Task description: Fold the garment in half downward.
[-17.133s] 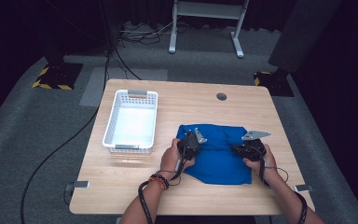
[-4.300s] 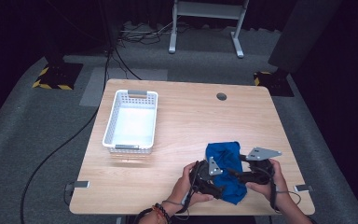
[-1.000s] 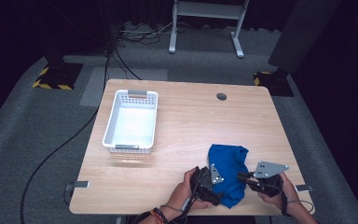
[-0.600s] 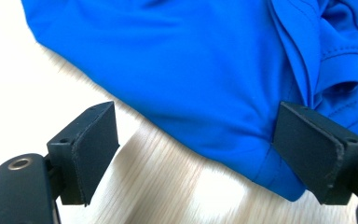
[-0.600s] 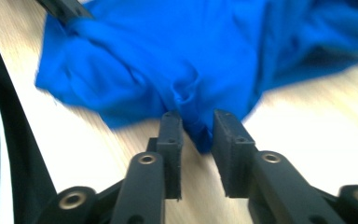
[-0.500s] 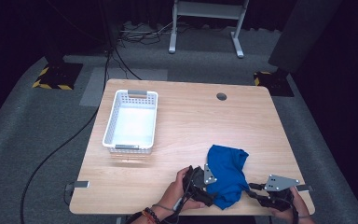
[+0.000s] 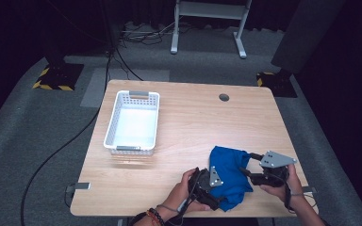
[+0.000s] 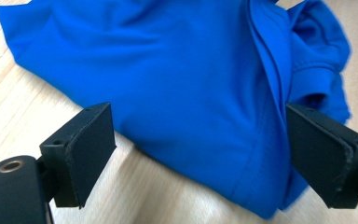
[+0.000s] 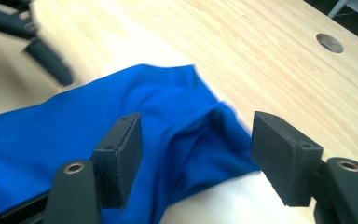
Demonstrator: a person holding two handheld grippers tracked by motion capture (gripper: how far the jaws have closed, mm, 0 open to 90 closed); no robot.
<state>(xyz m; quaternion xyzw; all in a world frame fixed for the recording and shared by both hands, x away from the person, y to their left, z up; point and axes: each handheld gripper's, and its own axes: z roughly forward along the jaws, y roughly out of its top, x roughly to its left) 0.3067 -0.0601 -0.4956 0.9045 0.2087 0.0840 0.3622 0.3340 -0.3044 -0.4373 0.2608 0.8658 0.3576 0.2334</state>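
cloth [image 7: 230, 176]: blue, crumpled/folded heap, lying on table [image 7: 188, 127] near front edge, right of centre, between the two grippers
cloth detail: hem seam + folded cuff-like edge seen in left gripper view [image 8: 205, 93]; bunched fold w/ loose corner in right gripper view [image 9: 168, 121]
L gripper [image 7: 215, 178]: at cloth's left edge, held in left hand [image 7: 184, 193], low over tabletop
L jaws: wide apart, not clamping; cloth edge lies between them [image 8: 200, 158], right pad touching or just beside fabric, can't tell which; left pad over bare wood
R gripper [image 7: 246, 165]: at cloth's right edge, held in right hand [image 7: 280, 186], grey plate on top
R jaws: just been opening, now spread; cloth fold sits between/behind pads [image 9: 196, 154], pads not pressing on it = released
R view extras: L gripper blurred at top left corner, far side of cloth
basket [image 7: 133, 121]: white, perforated walls, on table left half, well apart from cloth, nothing visible inside
table hole [image 7: 224, 97]: round cable port, far side, well apart from cloth
floor: grey carpet, black cable [image 7: 61, 150] running along left of table
bg: white stand frame [image 7: 207, 23] beyond table, dark surroundings
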